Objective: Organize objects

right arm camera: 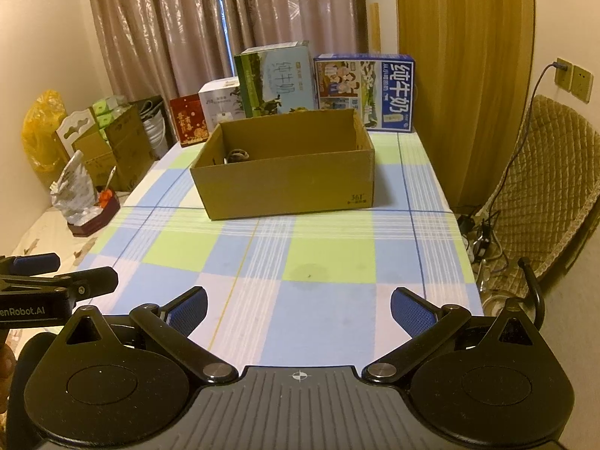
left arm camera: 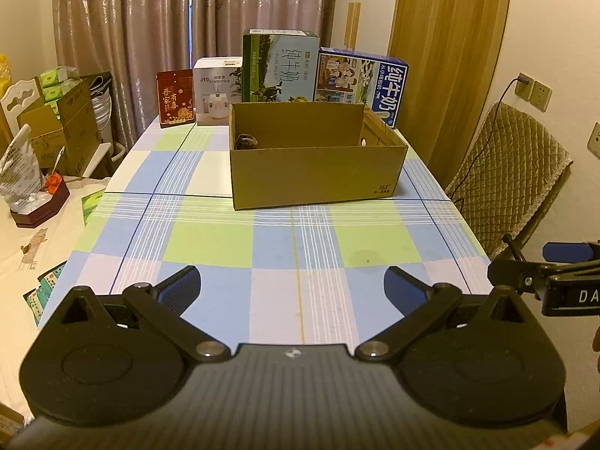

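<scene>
Left wrist view: left tool [left arm camera: 292,285] spread wide, blue pads [left arm camera: 183,285] empty, poised low over the near end of the counter [left arm camera: 210,240] with its checked cloth of blue, green and white. Right wrist view: right tool [right arm camera: 298,305] equally wide and empty, level beside the other, each visible at the edge of the other's picture. Ahead of both, well apart from the fingertips, an open cardboard box [left arm camera: 315,176] standing upright on the cloth past the counter's middle, printed mark at its lower right corner. Inside, against the far left corner, a small dark coiled item [right arm camera: 237,156], too indistinct to identify. Behind the cardboard box, along the far edge by the curtain [left arm camera: 150,30], a row of upright cartons: red gift box [left arm camera: 175,98] at the left, white humidifier box [left arm camera: 215,92] next to it, tall green milk carton [left arm camera: 279,65] rising above the cardboard box, then blue milk carton [left arm camera: 362,84] at the right, lying on its long side. To the left, off the counter, a lower surface with a dark tray [left arm camera: 41,206] holding a crumpled bag, plus stacked brown boxes [left arm camera: 71,123] with green tissue packs on top. To the right, a chair [right arm camera: 543,183] with a quilted cover, a cable hanging from a wall socket [right arm camera: 562,71] above it.
</scene>
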Demonstrator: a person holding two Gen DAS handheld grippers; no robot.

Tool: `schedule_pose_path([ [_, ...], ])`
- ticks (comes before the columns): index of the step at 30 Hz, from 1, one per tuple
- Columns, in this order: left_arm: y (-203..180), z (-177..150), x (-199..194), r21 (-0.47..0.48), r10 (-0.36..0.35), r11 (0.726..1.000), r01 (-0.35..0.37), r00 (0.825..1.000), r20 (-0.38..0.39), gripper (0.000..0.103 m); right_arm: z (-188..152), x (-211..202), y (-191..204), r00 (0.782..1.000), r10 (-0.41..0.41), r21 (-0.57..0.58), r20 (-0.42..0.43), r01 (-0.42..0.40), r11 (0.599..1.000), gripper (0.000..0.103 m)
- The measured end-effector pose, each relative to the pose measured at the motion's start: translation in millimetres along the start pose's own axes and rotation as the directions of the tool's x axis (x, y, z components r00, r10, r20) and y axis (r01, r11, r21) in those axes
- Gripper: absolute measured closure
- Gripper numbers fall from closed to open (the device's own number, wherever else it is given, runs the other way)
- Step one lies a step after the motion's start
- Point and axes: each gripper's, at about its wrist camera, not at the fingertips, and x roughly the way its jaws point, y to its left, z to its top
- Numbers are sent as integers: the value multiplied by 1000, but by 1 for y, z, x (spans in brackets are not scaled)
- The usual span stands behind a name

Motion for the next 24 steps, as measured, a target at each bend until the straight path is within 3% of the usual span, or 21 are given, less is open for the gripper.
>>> schedule_pose_path([
  [24, 1, 2, 0, -26, -20, 999, 20, 1000, 11, 1, 1, 0, 4, 1000, 7, 0, 9, -7, 1000, 2],
])
